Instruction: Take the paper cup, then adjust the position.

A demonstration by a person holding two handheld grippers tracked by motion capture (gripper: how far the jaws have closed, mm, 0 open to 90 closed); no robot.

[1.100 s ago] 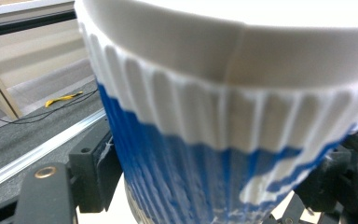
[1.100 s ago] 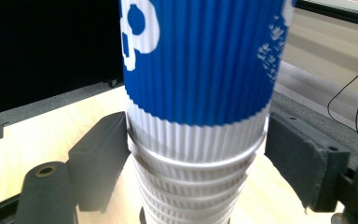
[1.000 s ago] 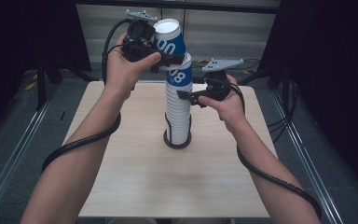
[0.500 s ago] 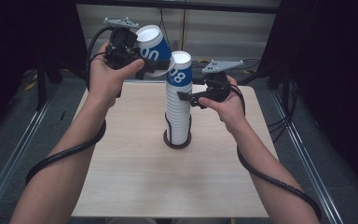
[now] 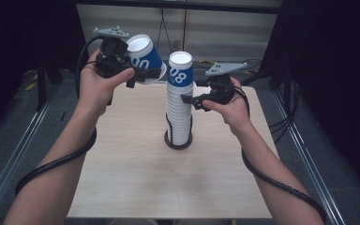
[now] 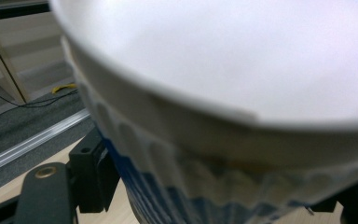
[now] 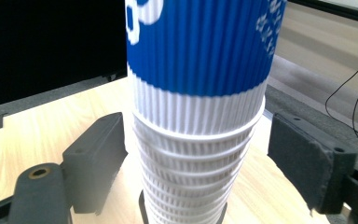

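Left tongs (image 5: 143,75) clenched on a single paper cup (image 5: 143,55), carried up and off to the left of the stack (image 5: 179,101). Cup tilted: open mouth up and toward the left hand (image 5: 96,82), base pointing toward the stack top. In the left gripper view the cup (image 6: 242,93) sits right against the lens, white rim and ribbed wall, one black pad pressed at its lower left.

Right tongs (image 5: 190,99) straddle the stack at mid-height from the stack's right side, jaws just been opening. In the right gripper view both pads stand clear of the stack (image 7: 198,116), a gap on each side: released, nothing gripped, stack between them.

Key relation: stack's long axis is upright, standing on the tabletop (image 5: 136,183) in a dark ring holder (image 5: 178,140). The lifted cup lies above and to the left of it, apart from it, no contact. Right hand (image 5: 229,101) is nearer the stack; left hand is busy with the freed cup.

Judgement: cup separated from the stack; the next move likely takes it to open tabletop on the left-tongs side.

Looks: cups ribbed paper, blue upper band with white numerals, white lower band. Stack shows many nested white rims below one blue top cup. Freed cup undented as far as I can tell.
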